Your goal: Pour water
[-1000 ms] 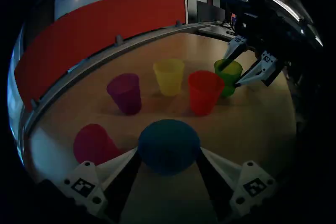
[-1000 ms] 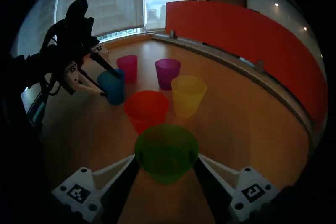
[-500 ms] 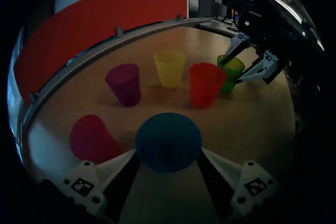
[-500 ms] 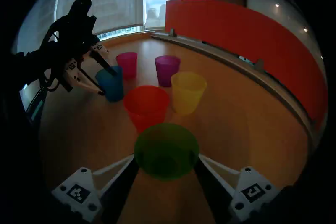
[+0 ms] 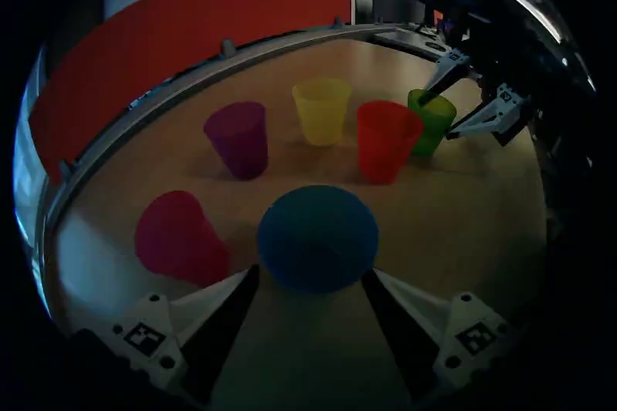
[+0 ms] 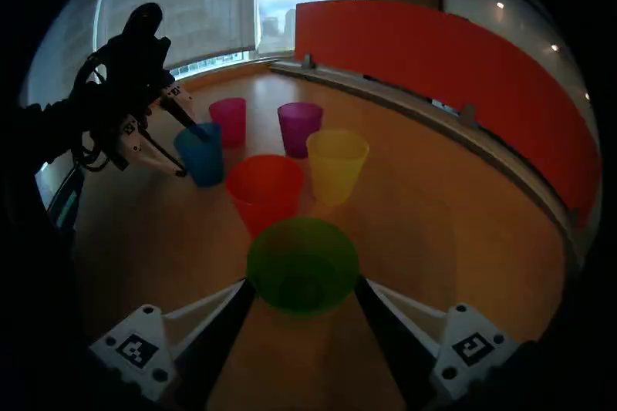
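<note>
**Left gripper view, nearest.** Left hand-held gripper (image 5: 308, 272) clamped on the blue cup (image 5: 317, 237), one finger against each flank, cup upright. Resting on the wooden counter (image 5: 470, 203) or just clear of it: not possible to tell. Just to the left, a pink cup (image 5: 179, 247), close beside but apart.

**Middle distance.** Purple cup (image 5: 239, 139), yellow cup (image 5: 321, 110) and red cup (image 5: 386, 139), in a loose row from left to right, all upright and none touching.

**Far right.** Green cup (image 5: 428, 132), just behind the red one, gripped by the right hand-held gripper (image 5: 436, 118). In the right gripper view, the same grip seen from close up: both fingers pressed to the green cup's sides, mouth open toward the camera.

**Water.** Too dim in either held cup to confirm any, so no telling source from receiver.

**Step in hand (judged).** Bringing the two held cups together for the pour.

- Keep each clamp at mid-wall and no tighter, since thin plastic is likely to buckle and slop.
- Lift the pouring cup above rim height before travelling, with the red cup directly on the line between the two.
- Hold the receiver level and steady.
- Set the pouring lip just over the receiving mouth, then tilt slowly by rolling the wrist.
- Stop short of a full tip.
- Avoid brushing the pink cup on the way out.
</note>
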